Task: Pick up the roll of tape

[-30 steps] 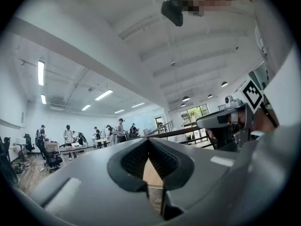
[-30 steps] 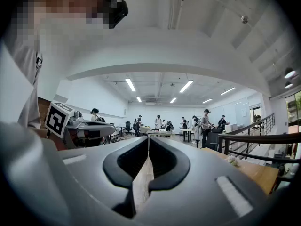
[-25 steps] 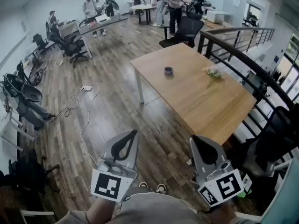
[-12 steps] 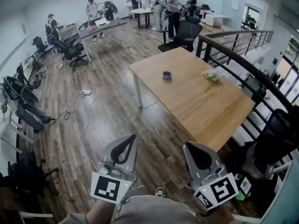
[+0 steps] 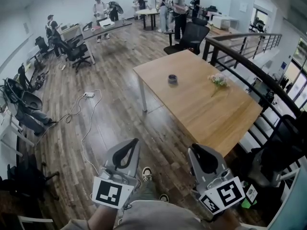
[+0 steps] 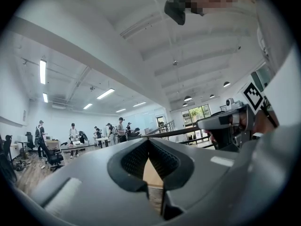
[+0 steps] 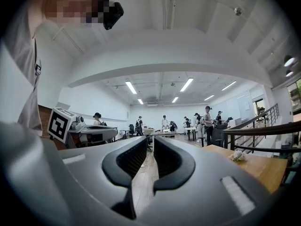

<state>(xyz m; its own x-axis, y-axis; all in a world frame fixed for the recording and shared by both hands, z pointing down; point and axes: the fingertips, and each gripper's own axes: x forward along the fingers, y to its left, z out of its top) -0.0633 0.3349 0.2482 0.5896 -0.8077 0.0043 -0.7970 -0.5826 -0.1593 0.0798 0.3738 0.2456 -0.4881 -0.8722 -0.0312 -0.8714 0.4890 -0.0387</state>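
The roll of tape (image 5: pixel 172 79), small, dark and round, lies on the far left part of a wooden table (image 5: pixel 211 114) in the head view. Both grippers are held low and close to my body, well short of the table and far from the tape. My left gripper (image 5: pixel 135 141) is shut and holds nothing; its jaw tips (image 6: pixel 148 142) meet. My right gripper (image 5: pixel 194 148) is also shut and holds nothing, with only a thin slit between its jaws (image 7: pixel 150 140). The tape does not show in either gripper view.
A small bunch of white flowers (image 5: pixel 219 80) lies on the table right of the tape. A black railing (image 5: pixel 249 61) runs along the table's far side, an office chair (image 5: pixel 192 32) stands behind it. A cable (image 5: pixel 81 109) trails on the wooden floor. People stand at the far desks.
The grippers sit slightly lower and the right one a little further left. A shoe has come into view between them, and the table has shifted slightly in the view.
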